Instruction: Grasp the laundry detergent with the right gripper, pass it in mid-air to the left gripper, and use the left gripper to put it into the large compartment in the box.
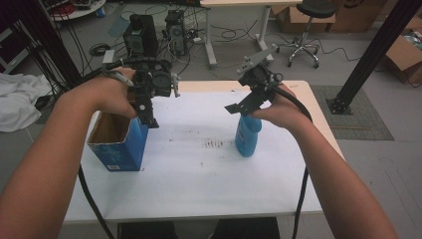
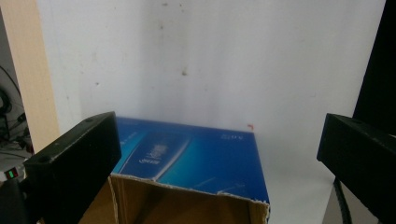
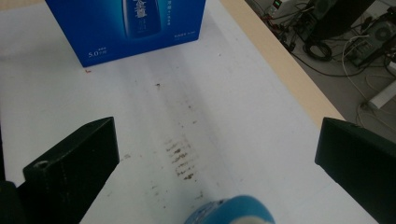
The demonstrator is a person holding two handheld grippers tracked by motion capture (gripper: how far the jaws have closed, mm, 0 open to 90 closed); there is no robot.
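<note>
1. Since the right gripper (image 1: pixel 242 105) hangs just above the blue bottle (image 1: pixel 248 135) with its jaws spread wide and nothing between them, the step in hand looks like taking hold of that bottle, which stands upright on the right half of the white table (image 1: pixel 199 184).
2. Lower the jaws to either side of the bottle's cap (image 3: pixel 231 212) or neck before closing (it seems tall and may tip if nudged from one side).
3. The left gripper (image 1: pixel 149 117) is likewise released and empty, poised over the open top of the blue box (image 1: pixel 119 142) at the left of the table.
4. Use it to steady the box's cardboard rim (image 2: pixel 187 196), as the box is probably where the bottle goes.
5. Close slowly and squarely.
</note>
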